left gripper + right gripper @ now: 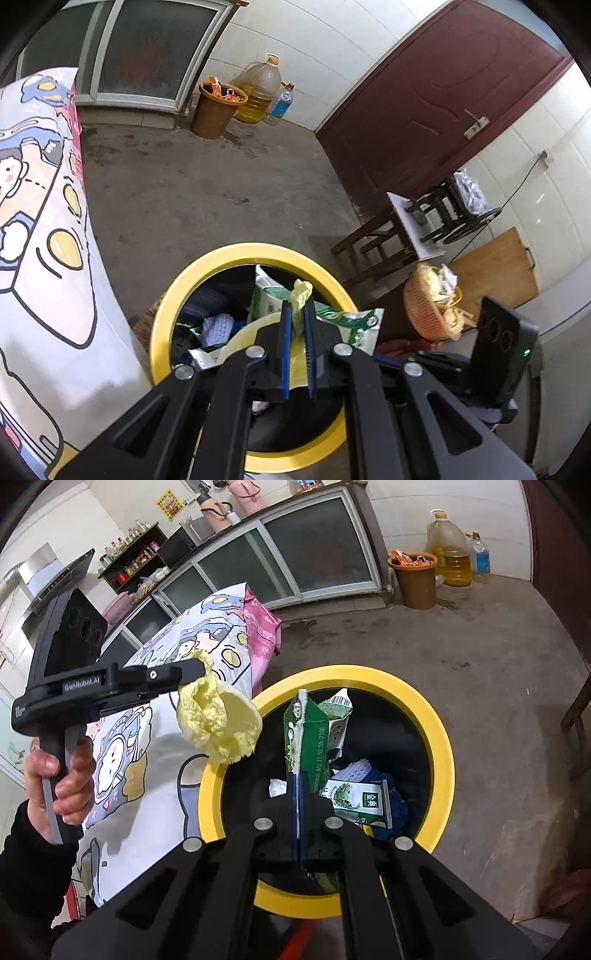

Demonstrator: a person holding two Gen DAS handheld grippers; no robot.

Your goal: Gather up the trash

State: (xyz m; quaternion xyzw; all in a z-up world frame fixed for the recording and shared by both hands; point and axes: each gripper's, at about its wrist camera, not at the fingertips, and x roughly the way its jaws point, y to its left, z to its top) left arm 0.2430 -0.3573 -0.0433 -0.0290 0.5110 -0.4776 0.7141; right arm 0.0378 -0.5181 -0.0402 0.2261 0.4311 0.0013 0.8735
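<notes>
A round bin with a yellow rim (207, 266) (443, 746) stands on the floor below both grippers. My left gripper (297, 310) (201, 668) is shut on a crumpled yellow wrapper (301, 293) (218, 720), which hangs over the bin's near-left edge. My right gripper (298, 779) is shut on a flattened green milk carton (308, 734), held upright above the bin's opening. Inside the bin lie another green carton (354, 801), a white foam net (354, 770) and something blue.
A table under a cartoon-print cloth (48, 221) (207, 635) stands close to the bin's left. A brown bin of orange wrappers (216, 110), an oil jug (260, 88) and a water bottle (282, 101) stand by the far wall. An orange basket (428, 306) and a wooden stool (373, 240) stand at the right.
</notes>
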